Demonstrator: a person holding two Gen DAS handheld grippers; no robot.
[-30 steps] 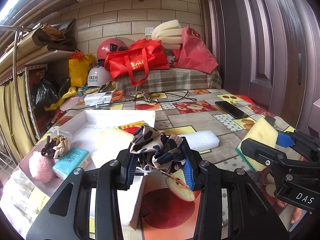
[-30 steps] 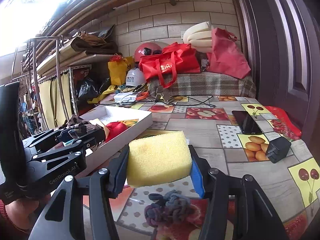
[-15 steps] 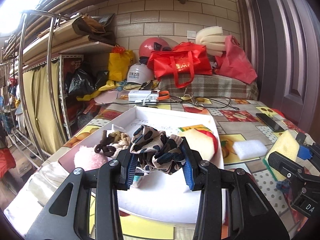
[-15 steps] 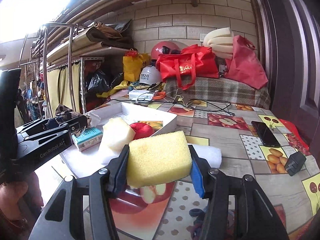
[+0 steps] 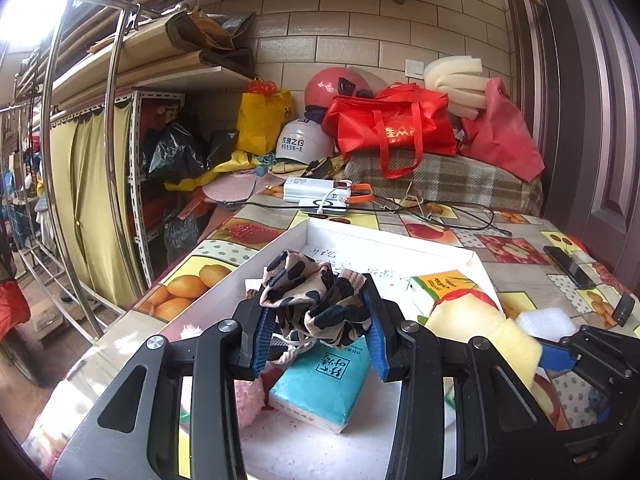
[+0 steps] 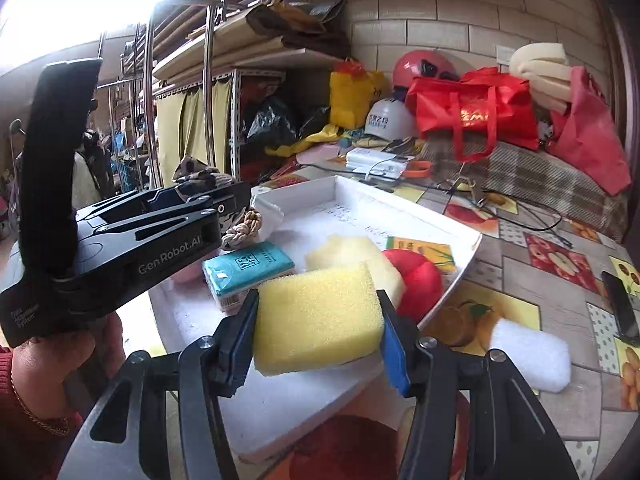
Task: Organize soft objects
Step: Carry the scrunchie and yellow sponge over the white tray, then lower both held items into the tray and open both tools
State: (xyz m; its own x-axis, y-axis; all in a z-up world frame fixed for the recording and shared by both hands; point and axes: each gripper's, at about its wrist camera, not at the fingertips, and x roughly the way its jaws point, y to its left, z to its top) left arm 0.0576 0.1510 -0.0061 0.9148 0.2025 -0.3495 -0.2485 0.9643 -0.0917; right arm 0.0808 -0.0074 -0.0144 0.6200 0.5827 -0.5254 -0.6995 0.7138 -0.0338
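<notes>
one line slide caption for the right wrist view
Right gripper clamps a yellow sponge over the white tray; left gripper holds a leopard-print scrunchie.

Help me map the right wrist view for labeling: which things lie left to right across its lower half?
Left gripper → teal tissue pack → yellow sponge in the right gripper → red plush → white foam block → black phone.

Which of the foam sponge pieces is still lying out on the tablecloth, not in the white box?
The white foam block, alone on the tablecloth outside the white box; the yellow sponge is gripped in the right tool.
</notes>
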